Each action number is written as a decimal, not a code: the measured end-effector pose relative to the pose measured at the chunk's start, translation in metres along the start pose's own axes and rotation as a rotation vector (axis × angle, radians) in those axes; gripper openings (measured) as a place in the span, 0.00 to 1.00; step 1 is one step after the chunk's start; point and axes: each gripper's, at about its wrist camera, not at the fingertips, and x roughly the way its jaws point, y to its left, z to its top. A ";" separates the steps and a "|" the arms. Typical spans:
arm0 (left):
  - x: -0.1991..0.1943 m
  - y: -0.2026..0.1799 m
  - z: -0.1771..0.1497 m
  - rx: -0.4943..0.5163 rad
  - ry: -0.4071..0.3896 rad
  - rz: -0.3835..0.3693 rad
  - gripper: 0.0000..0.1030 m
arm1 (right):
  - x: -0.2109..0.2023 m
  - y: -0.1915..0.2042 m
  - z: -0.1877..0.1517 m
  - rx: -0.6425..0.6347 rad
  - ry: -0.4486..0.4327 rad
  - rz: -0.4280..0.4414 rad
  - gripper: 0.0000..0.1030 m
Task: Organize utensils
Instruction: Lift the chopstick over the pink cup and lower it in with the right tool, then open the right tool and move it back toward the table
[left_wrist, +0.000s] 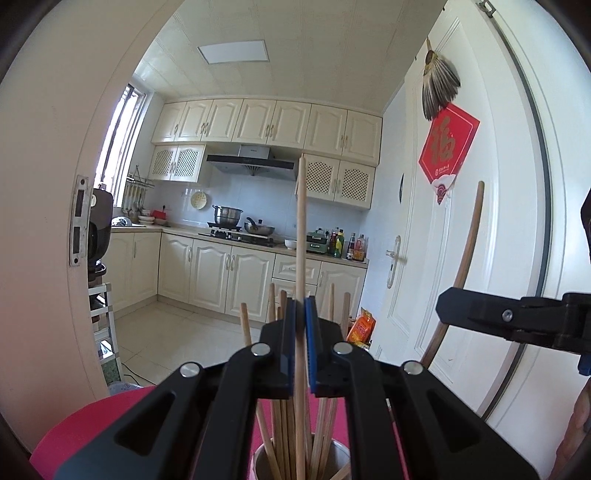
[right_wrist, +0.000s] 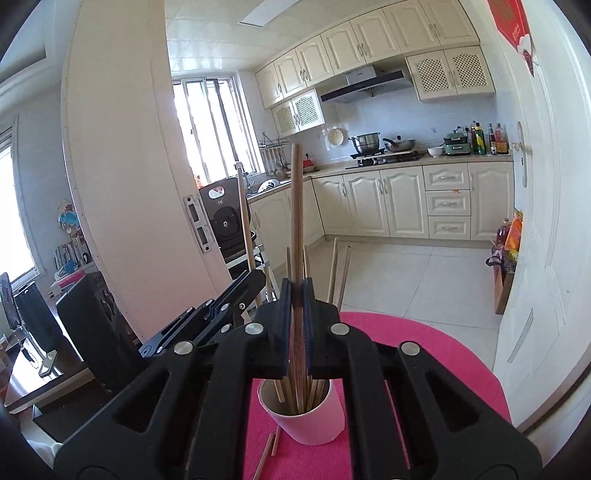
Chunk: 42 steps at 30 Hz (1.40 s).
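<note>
Both jaws pinching chopsticks, pink mat (right_wrist: 424, 354), cream kitchen cabinets (left_wrist: 236, 280)

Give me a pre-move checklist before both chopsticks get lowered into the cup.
1. Left gripper shut on light chopstick: ok.
2. Right gripper shut on dark chopstick: ok.
3. Cup upright on pink mat: ok.
4. Both sticks roughly vertical above the cup: ok.
5. Stray chopsticks lying on the mat beside the cup: not ok.
6. Free room inside the cup: cannot tell.
</note>
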 end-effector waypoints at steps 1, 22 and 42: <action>0.000 0.000 -0.001 0.004 0.010 -0.003 0.07 | 0.000 0.000 0.000 0.001 0.002 -0.002 0.06; -0.029 0.004 0.009 -0.011 0.064 0.006 0.40 | 0.002 0.009 -0.004 0.030 0.025 -0.049 0.07; -0.101 0.002 0.033 -0.015 0.068 0.015 0.52 | -0.052 0.034 -0.005 0.029 -0.027 -0.107 0.52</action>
